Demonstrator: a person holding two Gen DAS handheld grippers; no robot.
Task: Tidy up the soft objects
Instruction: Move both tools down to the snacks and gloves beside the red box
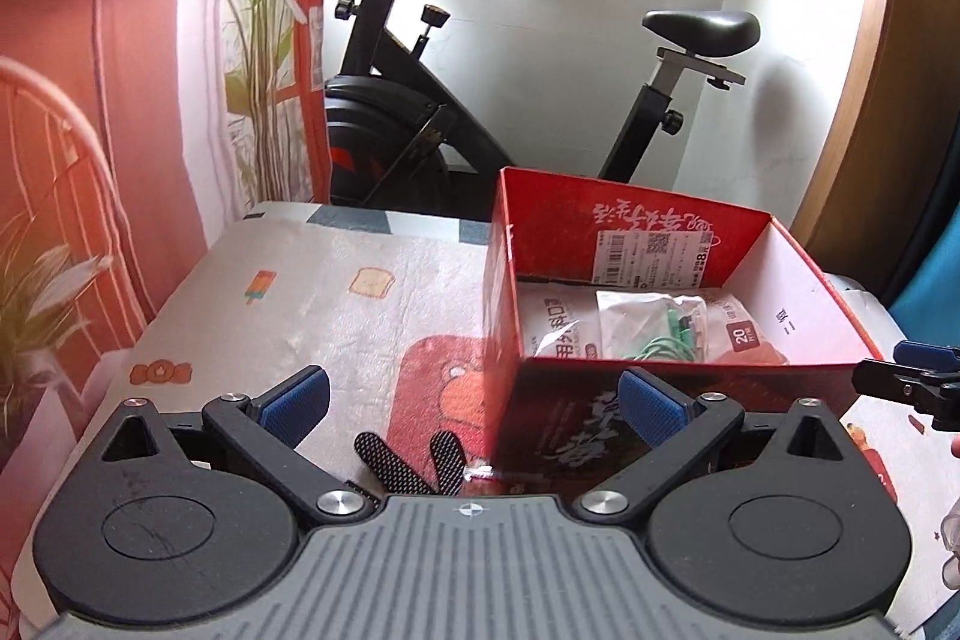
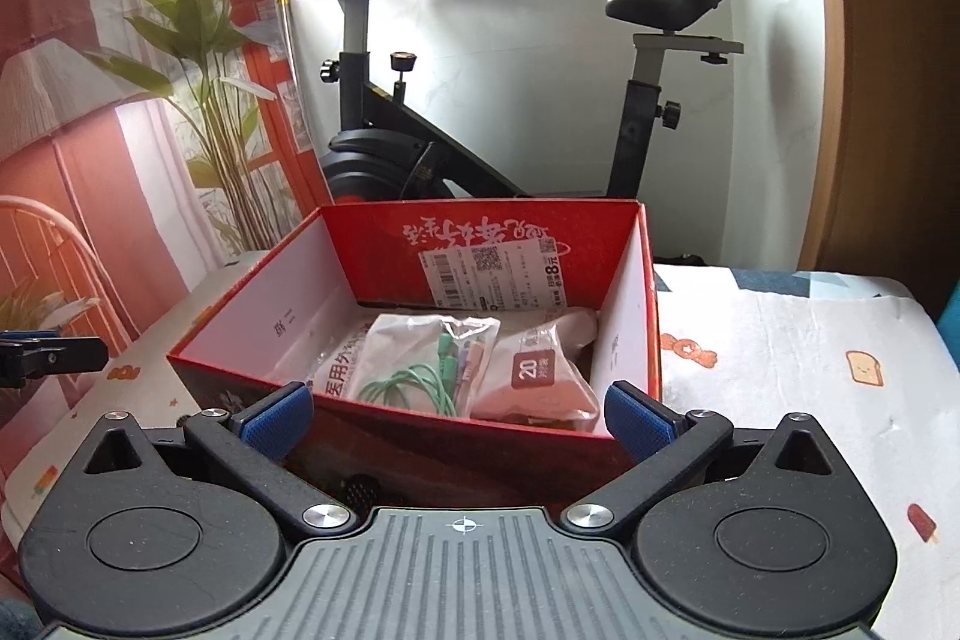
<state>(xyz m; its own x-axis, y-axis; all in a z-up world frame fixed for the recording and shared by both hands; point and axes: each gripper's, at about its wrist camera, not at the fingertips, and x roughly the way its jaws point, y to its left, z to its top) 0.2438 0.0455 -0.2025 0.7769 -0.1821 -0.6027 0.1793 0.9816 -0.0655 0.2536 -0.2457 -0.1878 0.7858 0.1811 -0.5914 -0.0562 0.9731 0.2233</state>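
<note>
A red cardboard box stands open on a table covered with a patterned cloth. Inside lie soft plastic packets: a bag with a green cable, a face mask pack and a pink pack marked 20. My left gripper is open and empty, just left of the box's near corner, above a black mesh item. My right gripper is open and empty in front of the box's near wall. The right gripper's tip shows in the left wrist view.
A black exercise bike stands behind the table by a white wall and window. A printed curtain with plants hangs on the left. The cloth extends right of the box. A wooden door frame is at right.
</note>
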